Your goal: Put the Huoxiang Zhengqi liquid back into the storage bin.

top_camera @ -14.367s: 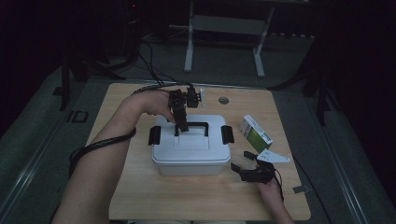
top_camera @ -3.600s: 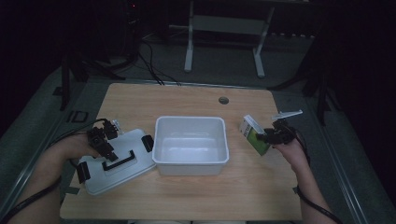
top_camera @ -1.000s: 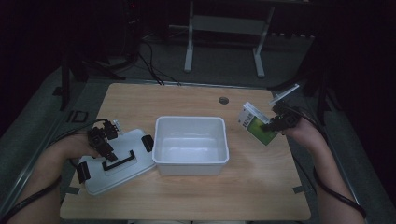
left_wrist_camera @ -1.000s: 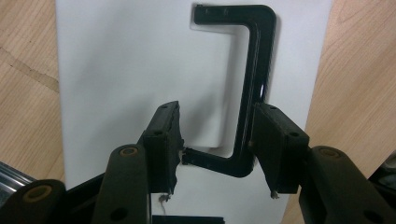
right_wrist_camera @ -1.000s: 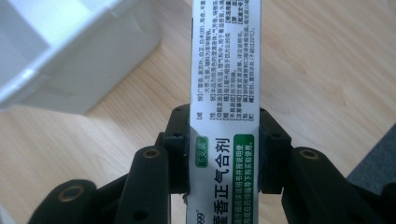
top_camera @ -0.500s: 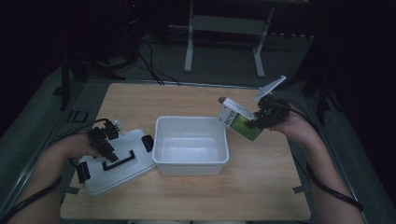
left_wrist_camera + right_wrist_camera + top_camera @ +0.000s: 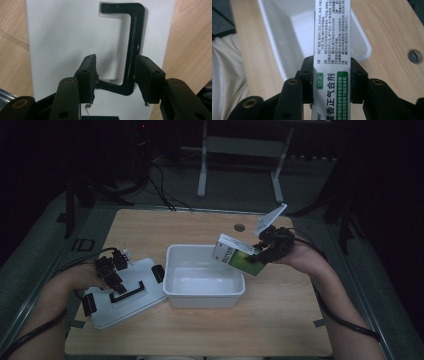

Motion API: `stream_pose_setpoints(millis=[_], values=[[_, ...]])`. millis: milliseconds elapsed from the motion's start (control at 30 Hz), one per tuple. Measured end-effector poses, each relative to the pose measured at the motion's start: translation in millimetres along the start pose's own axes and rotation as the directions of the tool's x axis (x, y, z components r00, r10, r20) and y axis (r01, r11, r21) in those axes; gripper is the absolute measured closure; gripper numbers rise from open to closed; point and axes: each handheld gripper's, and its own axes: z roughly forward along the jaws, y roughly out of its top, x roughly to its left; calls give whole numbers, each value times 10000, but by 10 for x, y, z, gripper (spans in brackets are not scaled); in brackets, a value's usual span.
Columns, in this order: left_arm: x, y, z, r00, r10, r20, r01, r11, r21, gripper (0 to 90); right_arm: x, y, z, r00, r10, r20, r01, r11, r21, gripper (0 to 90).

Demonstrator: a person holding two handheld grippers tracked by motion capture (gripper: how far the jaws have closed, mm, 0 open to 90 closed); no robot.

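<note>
A white lid (image 7: 142, 302) with a black handle (image 7: 136, 37) lies flat on the table's left side. My left gripper (image 7: 112, 275) rests on it, its jaws closed around a corner of the handle in the left gripper view (image 7: 116, 77). An open white bin (image 7: 205, 299) stands at the table's centre with nothing in it. My right gripper (image 7: 260, 252) is shut on a green and white carton (image 7: 235, 256). The carton hangs tilted over the bin's right rim. In the right gripper view the carton (image 7: 332, 37) runs up between the jaws (image 7: 332, 80), with the bin (image 7: 287, 37) beneath.
The wooden table (image 7: 280, 320) has a small round hole (image 7: 239, 227) near its far edge, behind the bin. Bare wood lies in front of the bin and to its right. Dark floor, cables and a metal stand (image 7: 240, 150) surround the table.
My right gripper has carried the carton leftward from the table's right side to above the bin's right rim. My left gripper and the lid have stayed put.
</note>
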Motion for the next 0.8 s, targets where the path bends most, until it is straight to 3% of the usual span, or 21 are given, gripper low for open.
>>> stream_pose_setpoints(millis=[200,400,800], values=[[2,0,-13,10000,16,12,-16,10000,32,524,127,115,50,9979,-609,-209,607,9981,-85,638],[3,8,4,10000,53,8,-53,10000,84,524,234,220,165,9904,-1252,-594,1254,9921,7,638],[6,-17,12,10000,28,-15,-28,9999,111,524,328,295,466,9738,-1945,-1176,2008,9787,435,637]])
